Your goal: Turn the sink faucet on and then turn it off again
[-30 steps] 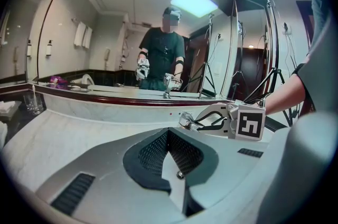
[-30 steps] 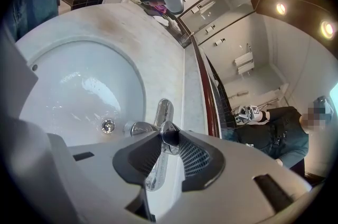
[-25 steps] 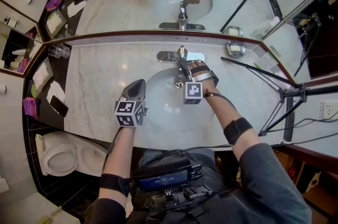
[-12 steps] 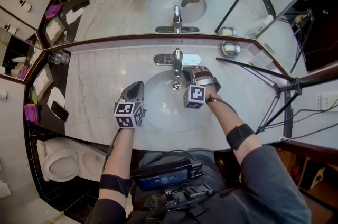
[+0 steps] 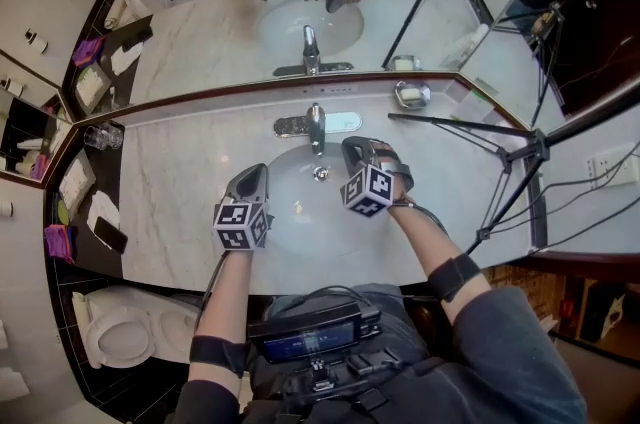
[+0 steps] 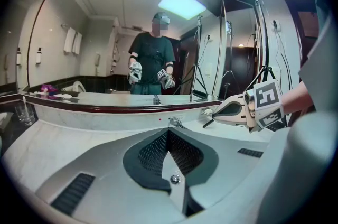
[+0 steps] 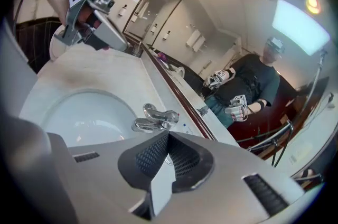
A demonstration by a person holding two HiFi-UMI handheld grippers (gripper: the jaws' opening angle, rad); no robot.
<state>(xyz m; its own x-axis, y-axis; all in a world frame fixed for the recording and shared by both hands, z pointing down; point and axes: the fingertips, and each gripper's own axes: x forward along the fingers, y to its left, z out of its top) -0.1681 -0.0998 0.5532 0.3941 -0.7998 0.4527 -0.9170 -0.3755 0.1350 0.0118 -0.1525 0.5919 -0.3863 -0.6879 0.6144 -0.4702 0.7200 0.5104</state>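
a: what does the head view give?

b: the faucet stands at the middle of the far rim of the sink. the right tongs hang over the right part of the basin. their tips are just right of the spout and a little nearer, close but not touching. the left tongs are over the basin's left rim, to the near left of the faucet and further from it than the right pair.

a: and the left gripper view?

b: the left tongs' jaws are pressed together with nothing between them. the faucet peeks out just above their tip, farther off, below the mirror. the right tongs show at the right, pointing left toward the faucet but apart from it.

a: the right gripper view?

b: much the same: the jaws are fully together and hold nothing. the faucet lies just beyond the tip and slightly to the left, clear of the pads. left of it is the white bowl of the sink, and the left tongs hang over its far side at the upper left.
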